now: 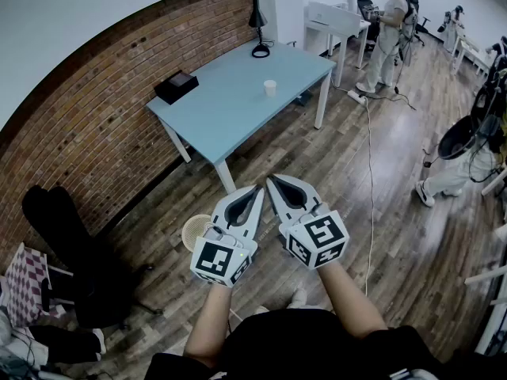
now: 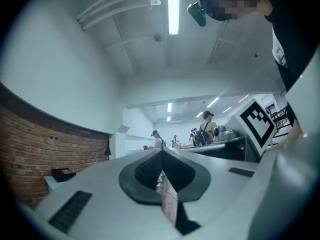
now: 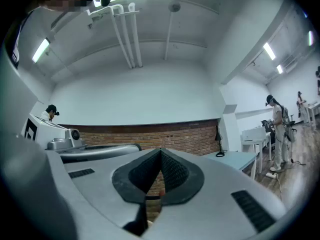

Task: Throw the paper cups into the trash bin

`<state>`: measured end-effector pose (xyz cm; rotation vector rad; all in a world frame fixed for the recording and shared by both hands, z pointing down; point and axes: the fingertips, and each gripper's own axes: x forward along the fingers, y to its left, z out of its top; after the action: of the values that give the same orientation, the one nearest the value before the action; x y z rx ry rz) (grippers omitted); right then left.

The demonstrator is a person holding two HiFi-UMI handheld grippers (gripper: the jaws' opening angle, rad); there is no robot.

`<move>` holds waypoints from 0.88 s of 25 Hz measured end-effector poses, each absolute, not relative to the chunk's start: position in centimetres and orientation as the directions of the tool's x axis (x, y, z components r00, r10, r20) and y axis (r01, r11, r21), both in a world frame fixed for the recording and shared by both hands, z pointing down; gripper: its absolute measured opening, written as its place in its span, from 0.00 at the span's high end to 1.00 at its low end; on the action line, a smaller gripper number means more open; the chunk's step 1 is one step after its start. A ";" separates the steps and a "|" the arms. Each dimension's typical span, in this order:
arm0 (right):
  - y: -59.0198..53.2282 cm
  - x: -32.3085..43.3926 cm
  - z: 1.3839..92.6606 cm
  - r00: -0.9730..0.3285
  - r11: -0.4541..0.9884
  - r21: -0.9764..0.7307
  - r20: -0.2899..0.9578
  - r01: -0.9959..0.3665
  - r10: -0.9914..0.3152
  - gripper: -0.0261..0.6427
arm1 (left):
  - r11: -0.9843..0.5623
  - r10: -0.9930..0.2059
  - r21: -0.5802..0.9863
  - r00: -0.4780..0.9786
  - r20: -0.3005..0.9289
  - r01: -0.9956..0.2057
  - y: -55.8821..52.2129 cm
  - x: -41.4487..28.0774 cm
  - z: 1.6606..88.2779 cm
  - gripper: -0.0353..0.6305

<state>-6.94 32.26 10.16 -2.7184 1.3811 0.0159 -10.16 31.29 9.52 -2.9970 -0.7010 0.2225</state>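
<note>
Bare tabletop surrounds the paper cup; lamp and black box stand well apart.

bright even light from ceiling tube lamps, strong fisheye bending, dark vignetted corners

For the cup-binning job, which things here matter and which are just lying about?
Job: paper cup on the blue table; trash bin on the floor; left gripper and right gripper, both shut, empty.
Lying about: black box, desk lamp, black chair, floor cable.
</note>
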 end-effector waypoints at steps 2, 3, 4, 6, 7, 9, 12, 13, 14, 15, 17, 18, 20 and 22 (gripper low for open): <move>32.5 -6.5 9.7 0.591 -0.588 -0.065 -0.060 -0.806 -0.804 0.96 | -0.896 0.442 -0.095 0.888 -0.127 0.433 31.8 -9.4 9.3 0.93; 32.7 -6.3 9.6 0.593 -0.590 -0.057 -0.063 -0.805 -0.803 0.95 | -0.896 0.442 -0.101 0.888 -0.126 0.432 32.1 -9.0 9.2 0.93; 32.9 -6.1 9.6 0.596 -0.594 -0.048 -0.064 -0.803 -0.801 0.95 | -0.895 0.444 -0.112 0.887 -0.125 0.432 32.4 -8.7 9.2 0.93; 33.5 -5.5 9.9 0.597 -0.596 -0.039 -0.062 -0.802 -0.800 0.96 | -0.888 0.453 -0.154 0.883 -0.125 0.434 33.1 -8.2 9.3 0.93; 33.9 -5.2 10.0 0.597 -0.596 -0.042 -0.062 -0.802 -0.800 0.96 | -0.883 0.459 -0.173 0.880 -0.124 0.436 33.6 -8.0 9.3 0.94; 34.9 -4.6 10.2 0.600 -0.598 -0.047 -0.066 -0.800 -0.797 0.96 | -0.874 0.472 -0.189 0.875 -0.104 0.449 34.7 -7.5 9.7 0.95; 36.2 -3.7 10.3 0.607 -0.604 -0.059 -0.071 -0.795 -0.792 0.96 | -0.848 0.519 -0.184 0.848 -0.108 0.496 36.2 -6.9 10.0 0.95; 36.4 -3.4 10.3 0.604 -0.601 -0.067 -0.074 -0.797 -0.793 0.96 | -0.842 0.532 -0.176 0.838 -0.118 0.510 36.5 -6.7 10.0 0.95; 36.7 -3.2 10.3 0.600 -0.595 -0.076 -0.079 -0.800 -0.796 0.96 | -0.840 0.538 -0.168 0.833 -0.130 0.516 36.7 -6.5 9.9 0.95; 37.0 -2.9 10.3 0.595 -0.590 -0.084 -0.084 -0.803 -0.799 0.96 | -0.842 0.537 -0.157 0.831 -0.143 0.517 36.9 -6.3 9.9 0.95; 37.7 -2.3 10.5 0.591 -0.584 -0.092 -0.089 -0.806 -0.802 0.96 | -0.849 0.528 -0.136 0.835 -0.156 0.511 37.6 -5.7 9.9 0.95; 38.1 -2.0 10.7 0.590 -0.583 -0.095 -0.090 -0.807 -0.803 0.96 | -0.853 0.521 -0.132 0.840 -0.153 0.505 38.0 -5.3 10.1 0.95; 38.9 -1.6 11.1 0.586 -0.578 -0.096 -0.092 -0.810 -0.805 0.96 | -0.864 0.500 -0.135 0.854 -0.140 0.484 38.5 -4.6 10.7 0.94; 39.6 -1.1 11.6 0.582 -0.575 -0.095 -0.090 -0.812 -0.808 0.96 | -0.881 0.471 -0.128 0.872 -0.134 0.456 38.6 -4.1 11.2 0.94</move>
<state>-1.13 39.64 11.55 -2.6807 1.3793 0.0553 -4.14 38.56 11.23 -2.9495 -0.7324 0.2467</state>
